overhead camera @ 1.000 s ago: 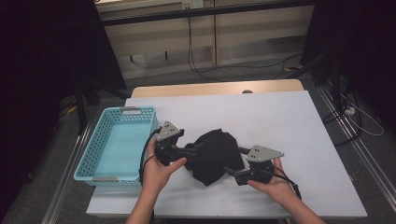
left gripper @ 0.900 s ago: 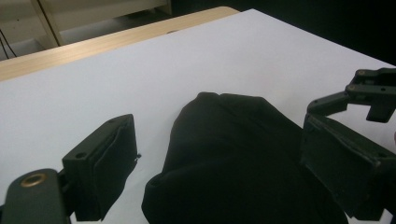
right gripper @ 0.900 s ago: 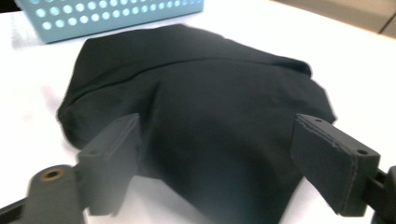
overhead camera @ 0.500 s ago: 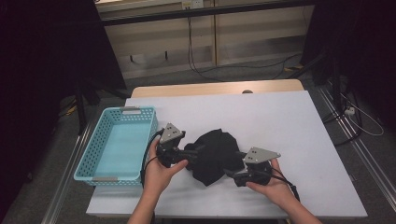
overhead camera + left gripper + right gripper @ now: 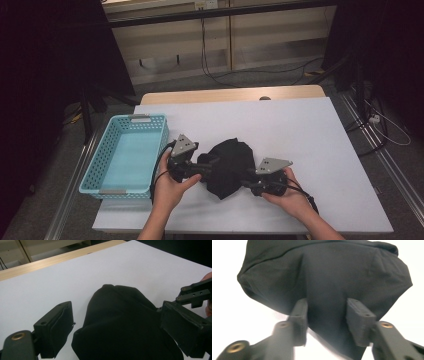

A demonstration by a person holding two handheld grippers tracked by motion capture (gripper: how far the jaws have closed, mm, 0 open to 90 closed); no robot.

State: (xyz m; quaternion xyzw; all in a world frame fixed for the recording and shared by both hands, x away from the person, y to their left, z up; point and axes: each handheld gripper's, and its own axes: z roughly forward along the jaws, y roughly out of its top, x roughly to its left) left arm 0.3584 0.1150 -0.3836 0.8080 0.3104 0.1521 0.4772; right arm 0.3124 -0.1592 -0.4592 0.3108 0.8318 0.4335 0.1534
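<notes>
Crumpled black cloth bundle [image 5: 227, 165] between grippers: left gripper [image 5: 207, 165] at nine o'clock, jaws wide apart; right gripper [image 5: 327, 320] at four o'clock, jaws just closing, pinching cloth fold.

We count one black cloth [image 5: 227, 167] at lower centre | two grippers, left gripper [image 5: 205, 166] and right gripper [image 5: 248, 184] | one blue basket [image 5: 124, 156] at left | one table [image 5: 310, 150]

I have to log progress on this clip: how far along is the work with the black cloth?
Done: the black cloth lies bunched on the table. In hand: the right tongs have just been closing around a fold at its edge; the left tongs stand wide open around its other side. Left: nothing has gone into the blue basket, which may be where it goes.
</notes>
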